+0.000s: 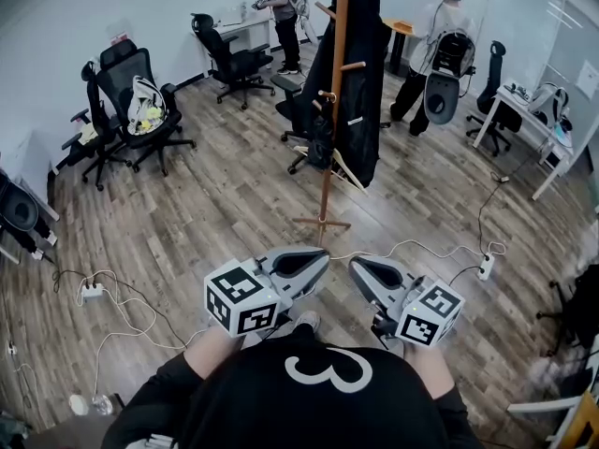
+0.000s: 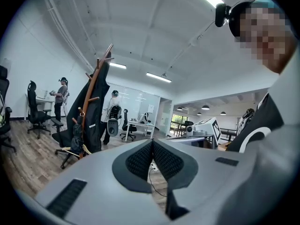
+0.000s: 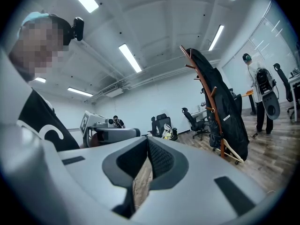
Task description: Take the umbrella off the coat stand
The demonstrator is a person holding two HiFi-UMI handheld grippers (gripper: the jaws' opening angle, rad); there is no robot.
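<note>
wooden coat stand (image 1: 328, 195) with angled pegs rises from the plank floor (image 1: 215, 204), a long black coat (image 1: 363, 82) draped over it. the umbrella (image 1: 321, 148), a dark folded bundle of soft cloth, hangs low against the pole. left tool (image 1: 321, 256) and right tool (image 1: 357, 266) have their ribbed pads pressed together, empty.

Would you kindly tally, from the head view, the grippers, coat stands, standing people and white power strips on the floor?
Grippers: 2, the left gripper and the right gripper
Coat stands: 1, the coat stand
Standing people: 2, the person in grey and the person in white
Power strips: 2, the left power strip and the right power strip
Total: 7
</note>
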